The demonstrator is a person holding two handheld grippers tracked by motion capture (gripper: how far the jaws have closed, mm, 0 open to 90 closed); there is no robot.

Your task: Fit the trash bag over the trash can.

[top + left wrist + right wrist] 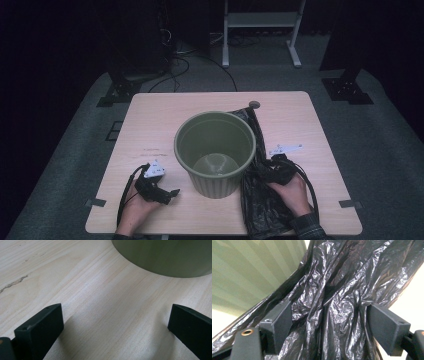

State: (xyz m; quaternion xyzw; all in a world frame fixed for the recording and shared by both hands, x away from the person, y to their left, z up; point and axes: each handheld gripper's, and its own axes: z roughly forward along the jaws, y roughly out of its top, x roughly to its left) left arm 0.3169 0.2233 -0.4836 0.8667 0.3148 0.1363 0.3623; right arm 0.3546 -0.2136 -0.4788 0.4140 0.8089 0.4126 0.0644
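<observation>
- A light wooden bench (150,120) sits on grey carpet in a dark room, with a white metal frame (260,30) and cables on the floor behind it.
- A black plastic bag (260,200) lies crumpled along the right side of the bench, running from the near edge back past the bin, its left edge touching the bin's wall.
- A round olive-green bin (215,150) with a ribbed wall stands upright in the middle of the bench; it looks empty inside.
- The right hand (292,192) holds the right gripper (329,317) on top of the bag, just right of the bin. In the right gripper view its jaws stand apart with a bunched fold of the shiny black plastic between them, both pads touching the bag, not yet clenched on it.
- The left hand (135,207) holds the left gripper (115,320) low over the bare wood, near the bin's left side. Its jaws are spread wide and released, with nothing between them but bench.
</observation>
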